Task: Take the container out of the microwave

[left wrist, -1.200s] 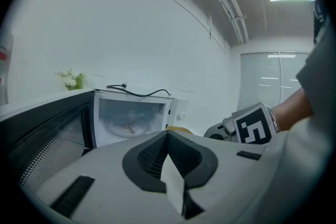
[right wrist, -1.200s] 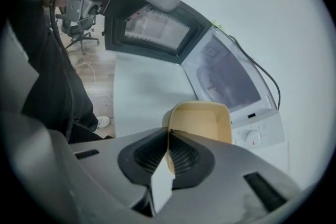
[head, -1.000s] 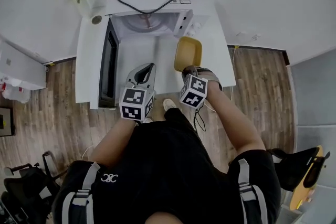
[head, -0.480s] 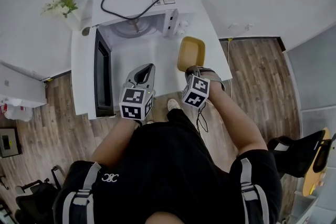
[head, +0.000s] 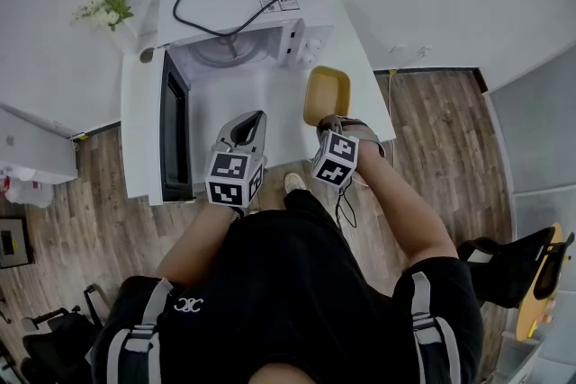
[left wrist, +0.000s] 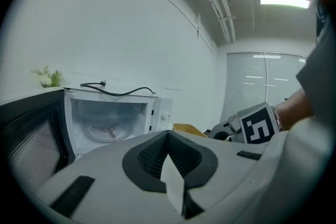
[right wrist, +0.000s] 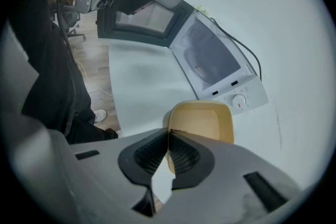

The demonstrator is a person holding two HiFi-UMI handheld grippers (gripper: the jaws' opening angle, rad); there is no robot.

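Right gripper [right wrist: 169,135]: jaws pressed nearly together, pinching the near rim of the yellow container [right wrist: 202,122]. The pinched stretch of rim is hidden behind the jaws. Whether the container's base rests on the surface cannot be told.
Left gripper [left wrist: 168,134]: jaws pressed together, nothing between them, pointing toward the microwave's open cavity.
Container: outside the microwave, over the white surface [head: 261,94], just beside the microwave's front right corner.
Microwave [head: 238,4]: white, door [head: 173,129] swung wide to the left. Turntable [left wrist: 107,131] visible in the cavity with nothing on it.
Black power cable [head: 225,0]: lies looped on the microwave's top.
Label [head: 279,2]: on the microwave's top; print too small to read.
Flowers [head: 103,9]: white, left of the microwave; vessel hard to make out.
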